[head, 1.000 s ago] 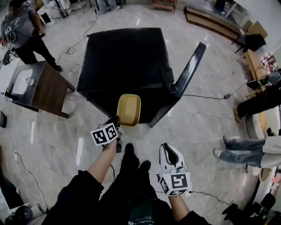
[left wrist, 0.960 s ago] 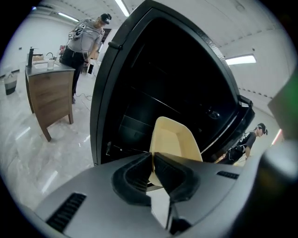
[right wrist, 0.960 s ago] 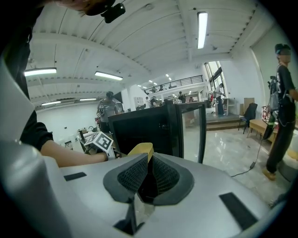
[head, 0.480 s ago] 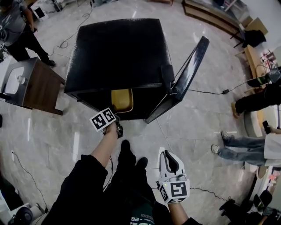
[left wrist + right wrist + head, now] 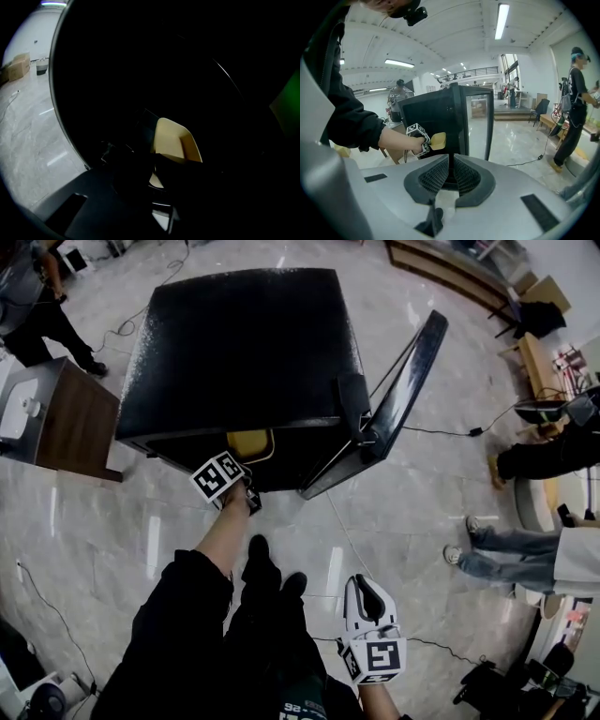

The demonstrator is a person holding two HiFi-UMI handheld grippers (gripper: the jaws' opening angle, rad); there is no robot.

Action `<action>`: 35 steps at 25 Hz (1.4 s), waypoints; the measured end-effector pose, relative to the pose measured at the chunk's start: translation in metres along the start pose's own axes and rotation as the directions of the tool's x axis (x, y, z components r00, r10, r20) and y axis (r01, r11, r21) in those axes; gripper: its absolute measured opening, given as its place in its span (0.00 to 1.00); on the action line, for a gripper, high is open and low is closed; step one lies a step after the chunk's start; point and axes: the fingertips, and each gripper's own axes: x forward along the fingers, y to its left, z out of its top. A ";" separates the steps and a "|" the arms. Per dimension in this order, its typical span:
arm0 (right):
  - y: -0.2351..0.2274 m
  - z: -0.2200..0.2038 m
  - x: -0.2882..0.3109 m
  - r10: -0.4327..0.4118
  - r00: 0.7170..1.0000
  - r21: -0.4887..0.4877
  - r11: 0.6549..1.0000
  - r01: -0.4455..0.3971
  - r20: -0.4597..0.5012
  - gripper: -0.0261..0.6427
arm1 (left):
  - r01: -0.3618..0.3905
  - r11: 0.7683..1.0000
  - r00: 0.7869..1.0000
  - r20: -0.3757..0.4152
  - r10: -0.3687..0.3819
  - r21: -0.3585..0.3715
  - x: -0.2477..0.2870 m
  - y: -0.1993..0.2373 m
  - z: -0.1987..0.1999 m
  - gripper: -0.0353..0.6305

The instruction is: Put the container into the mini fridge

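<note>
The black mini fridge point(image 5: 234, 343) stands on the floor with its door point(image 5: 403, 390) swung open to the right. A tan plastic container point(image 5: 248, 442) is partly inside the fridge opening, under the top edge. My left gripper point(image 5: 242, 465) is shut on its near rim. In the left gripper view the container point(image 5: 177, 144) shows pale against the dark interior. My right gripper point(image 5: 362, 587) hangs low by my right side, shut and holding nothing. Its view shows its jaws closed together, the fridge point(image 5: 440, 112) and the container point(image 5: 438, 138) ahead.
A brown side table point(image 5: 70, 423) stands left of the fridge. A person point(image 5: 33, 306) is at the far left, others point(image 5: 525, 549) at the right. A cable point(image 5: 441, 432) runs across the marble floor behind the door.
My left gripper has carried the container forward from in front of the fridge into its opening. The right gripper stayed low at my side.
</note>
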 end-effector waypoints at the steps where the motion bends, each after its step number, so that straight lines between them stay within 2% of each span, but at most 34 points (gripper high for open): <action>1: -0.002 -0.001 -0.001 -0.004 1.000 0.000 1.000 0.004 -0.003 0.10 | -0.001 1.000 1.000 0.004 0.001 0.004 0.003 -0.002 0.003 0.10; 9: -0.016 -0.013 -0.008 -0.035 0.999 0.008 0.999 0.035 -0.032 0.10 | -0.006 1.000 1.000 0.018 0.006 0.019 0.020 -0.010 0.009 0.10; 15: -0.024 -0.016 -0.010 -0.050 0.998 0.009 0.999 0.050 -0.039 0.10 | 0.022 1.000 0.999 0.042 -0.023 0.019 0.025 -0.018 0.012 0.10; 20: -0.017 -0.015 -0.011 -0.033 0.999 0.011 0.999 0.033 -0.035 0.10 | 0.025 0.999 0.998 0.049 -0.027 0.038 0.015 -0.018 0.015 0.15; 23: -0.011 -0.009 -0.008 -0.018 1.000 0.010 1.000 0.018 -0.016 0.10 | 0.026 0.997 0.998 0.060 -0.030 0.072 0.003 -0.019 0.018 0.17; 26: -0.007 -0.003 -0.004 -0.002 1.000 0.009 1.000 0.002 0.006 0.10 | 0.027 0.990 0.997 0.068 -0.037 0.140 -0.010 -0.021 0.019 0.17; 29: -0.003 0.002 0.000 0.008 1.000 0.020 1.000 -0.009 0.029 0.10 | 0.040 0.973 0.994 0.089 -0.062 0.226 -0.029 -0.024 0.021 0.16; 31: -0.002 0.006 0.001 0.021 0.999 0.024 0.999 -0.022 0.040 0.10 | 0.054 0.951 0.991 0.097 -0.087 0.305 -0.045 -0.030 0.020 0.13; 33: 0.002 0.010 0.001 0.037 0.998 0.028 0.999 -0.039 0.050 0.10 | 0.066 0.912 0.988 0.100 -0.115 0.404 -0.064 -0.040 0.020 0.10; 35: 0.006 0.013 0.002 0.053 0.997 0.028 0.998 -0.054 0.060 0.10 | 0.090 0.864 0.985 0.083 -0.150 0.495 -0.083 -0.050 0.017 0.09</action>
